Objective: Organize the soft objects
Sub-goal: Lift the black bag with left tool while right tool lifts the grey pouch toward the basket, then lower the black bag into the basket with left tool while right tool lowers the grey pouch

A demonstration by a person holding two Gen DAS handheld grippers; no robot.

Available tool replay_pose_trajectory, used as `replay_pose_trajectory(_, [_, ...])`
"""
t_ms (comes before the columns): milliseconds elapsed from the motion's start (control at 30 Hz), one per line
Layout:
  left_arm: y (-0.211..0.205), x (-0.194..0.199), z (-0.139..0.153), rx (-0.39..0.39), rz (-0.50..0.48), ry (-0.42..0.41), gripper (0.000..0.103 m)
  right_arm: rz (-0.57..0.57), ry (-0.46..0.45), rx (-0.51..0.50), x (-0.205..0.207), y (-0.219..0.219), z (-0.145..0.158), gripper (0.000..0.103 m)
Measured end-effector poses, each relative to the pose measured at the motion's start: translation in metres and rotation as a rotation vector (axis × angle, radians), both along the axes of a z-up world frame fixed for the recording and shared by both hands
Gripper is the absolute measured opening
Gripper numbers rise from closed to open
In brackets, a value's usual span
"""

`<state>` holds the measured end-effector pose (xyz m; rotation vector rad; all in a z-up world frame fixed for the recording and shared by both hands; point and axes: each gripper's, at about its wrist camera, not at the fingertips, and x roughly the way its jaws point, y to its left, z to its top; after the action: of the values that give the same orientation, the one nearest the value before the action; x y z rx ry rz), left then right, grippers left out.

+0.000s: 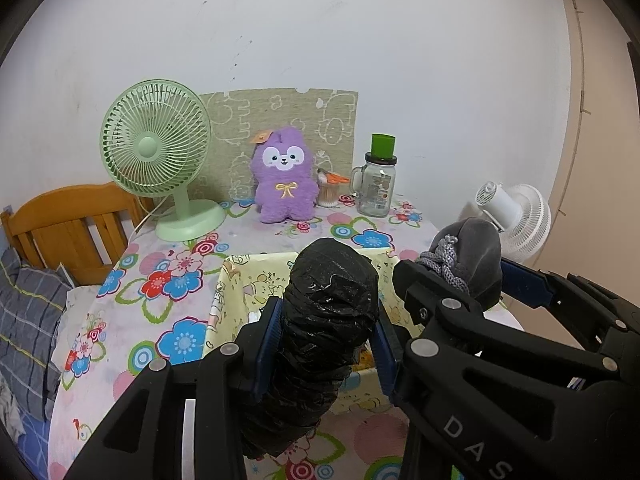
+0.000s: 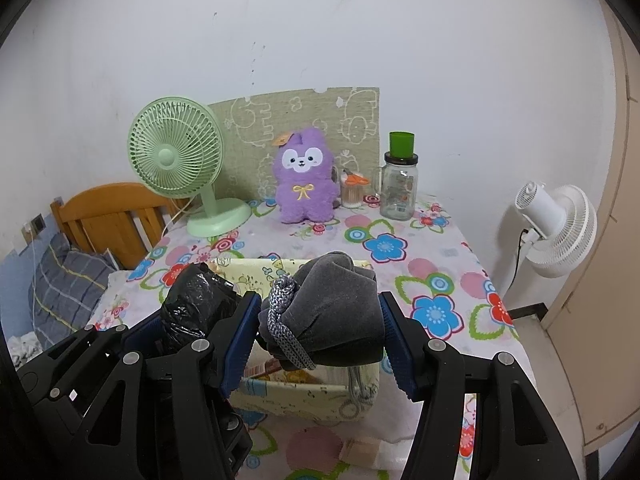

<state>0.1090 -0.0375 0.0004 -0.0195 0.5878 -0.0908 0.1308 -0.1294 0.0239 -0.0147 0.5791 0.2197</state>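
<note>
Soft, even indoor light, both fisheye views sharp in the middle and bent hard at the rims.

Light falls diffuse from above and in front, so the white wall (image 1: 320, 40) reads pale grey with a faint vignette toward the dark circular lens border. Shadows stay weak: a soft one sits under the green fan (image 1: 156, 148) and behind the purple plush (image 2: 306, 178). Small specular glints spark off the black plastic-wrapped roll (image 1: 332, 312) and the glass jar (image 2: 398, 188). The far scene holds crisp focus; the nearest gripper parts at the bottom edge go slightly soft. Straight lines bow on the right, where the door frame (image 2: 616, 200) curves strongly. No motion blur anywhere.
</note>
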Motion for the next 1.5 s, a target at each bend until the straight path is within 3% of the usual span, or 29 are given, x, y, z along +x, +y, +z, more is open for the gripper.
replay_pose_trajectory(1167, [0.008,0.066,-0.026,-0.023,0.019,0.069,0.046,0.016,0.061,0.008,0.066,0.007,-0.027,0.063])
replay_pose_trajectory(1300, [0.011,0.076,-0.033,-0.020,0.028,0.095,0.055,0.024,0.075,0.010,0.074,0.010,-0.033,0.063])
replay_pose_trajectory(1400, [0.012,0.080,-0.037,-0.015,0.035,0.107,0.070,0.032,0.091,0.015,0.081,0.012,-0.039,0.063])
replay_pose_trajectory(1500, [0.014,0.084,-0.042,-0.019,0.022,0.126,0.074,0.035,0.107,0.013,0.088,0.014,-0.045,0.062])
